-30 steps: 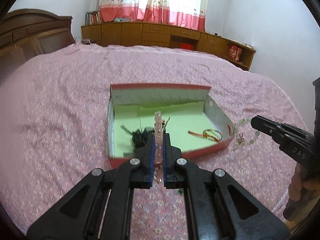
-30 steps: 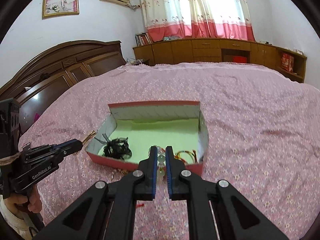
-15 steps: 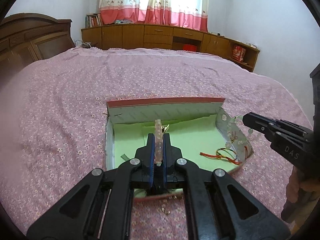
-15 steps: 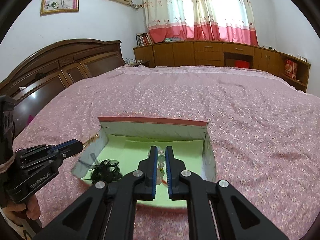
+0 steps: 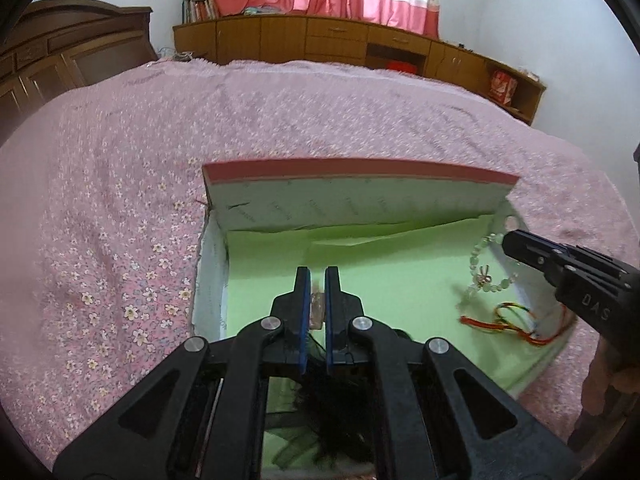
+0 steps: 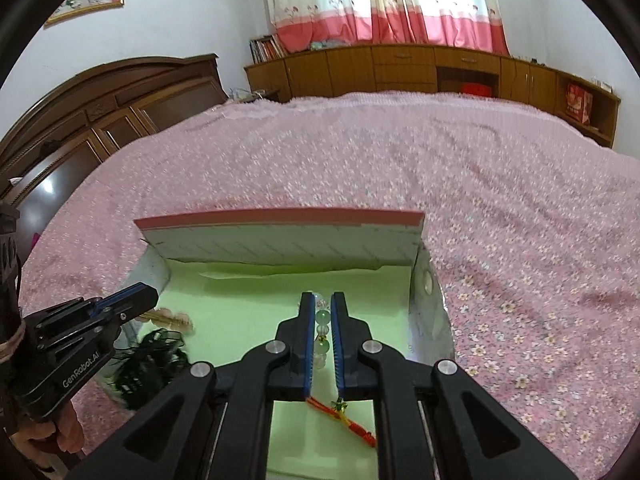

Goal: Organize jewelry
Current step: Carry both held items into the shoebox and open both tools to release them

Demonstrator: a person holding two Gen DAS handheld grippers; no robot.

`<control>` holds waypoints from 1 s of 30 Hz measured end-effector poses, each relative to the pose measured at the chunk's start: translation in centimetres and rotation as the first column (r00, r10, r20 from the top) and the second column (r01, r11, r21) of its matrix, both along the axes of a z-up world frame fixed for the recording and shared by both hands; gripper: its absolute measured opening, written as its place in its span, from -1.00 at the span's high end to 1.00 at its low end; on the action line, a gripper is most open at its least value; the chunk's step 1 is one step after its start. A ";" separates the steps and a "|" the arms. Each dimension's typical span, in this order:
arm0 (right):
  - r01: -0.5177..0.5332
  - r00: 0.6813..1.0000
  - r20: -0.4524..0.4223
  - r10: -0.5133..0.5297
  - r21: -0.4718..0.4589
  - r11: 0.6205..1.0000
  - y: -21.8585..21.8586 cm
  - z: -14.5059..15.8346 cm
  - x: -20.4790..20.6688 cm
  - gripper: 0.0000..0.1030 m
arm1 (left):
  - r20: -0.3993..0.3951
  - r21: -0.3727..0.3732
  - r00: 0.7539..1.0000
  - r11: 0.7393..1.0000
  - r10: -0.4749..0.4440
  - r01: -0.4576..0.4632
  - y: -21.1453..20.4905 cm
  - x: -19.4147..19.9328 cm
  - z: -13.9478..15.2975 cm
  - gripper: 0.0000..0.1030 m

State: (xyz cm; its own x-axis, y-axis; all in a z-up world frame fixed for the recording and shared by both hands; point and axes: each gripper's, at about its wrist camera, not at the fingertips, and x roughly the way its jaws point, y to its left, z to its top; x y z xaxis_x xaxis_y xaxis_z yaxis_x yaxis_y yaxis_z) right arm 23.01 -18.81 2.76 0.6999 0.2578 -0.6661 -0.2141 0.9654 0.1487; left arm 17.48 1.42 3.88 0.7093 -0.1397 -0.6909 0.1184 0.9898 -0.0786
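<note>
A red cardboard box [image 5: 360,172] with a green paper floor lies open on the pink bed; it also shows in the right wrist view [image 6: 280,216]. My left gripper [image 5: 318,276] is shut on a pale pink bead bracelet [image 5: 318,308] over the box's left half. My right gripper [image 6: 323,300] is shut on a green and clear bead bracelet [image 6: 322,332], which hangs over the box's right side in the left wrist view [image 5: 486,276]. A red cord bracelet [image 5: 508,320] and a black tangle of jewelry [image 6: 148,364] lie inside the box.
The flowered pink bedspread [image 5: 120,240] surrounds the box. A dark wooden headboard [image 6: 100,120] stands to the left. Wooden cabinets [image 5: 340,40] and pink curtains line the far wall.
Both grippers have moved forward and down over the box, each still holding its bracelet. The box now fills more of both views.
</note>
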 end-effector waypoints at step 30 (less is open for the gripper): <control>0.017 0.999 -0.048 -0.013 0.087 0.996 -1.6 0.3 -0.7 0.04 | 0.001 0.000 0.999 0.999 0.044 -0.044 -0.8 -0.9 0.7 0.25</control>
State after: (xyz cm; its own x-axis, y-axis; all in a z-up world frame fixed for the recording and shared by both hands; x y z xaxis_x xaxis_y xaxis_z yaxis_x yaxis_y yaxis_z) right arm 22.33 -20.40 3.09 0.6723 0.3061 -0.6740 -0.1906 0.9514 0.2420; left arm 16.58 0.64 4.61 0.7152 -0.1082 -0.6905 0.0744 0.9941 -0.0787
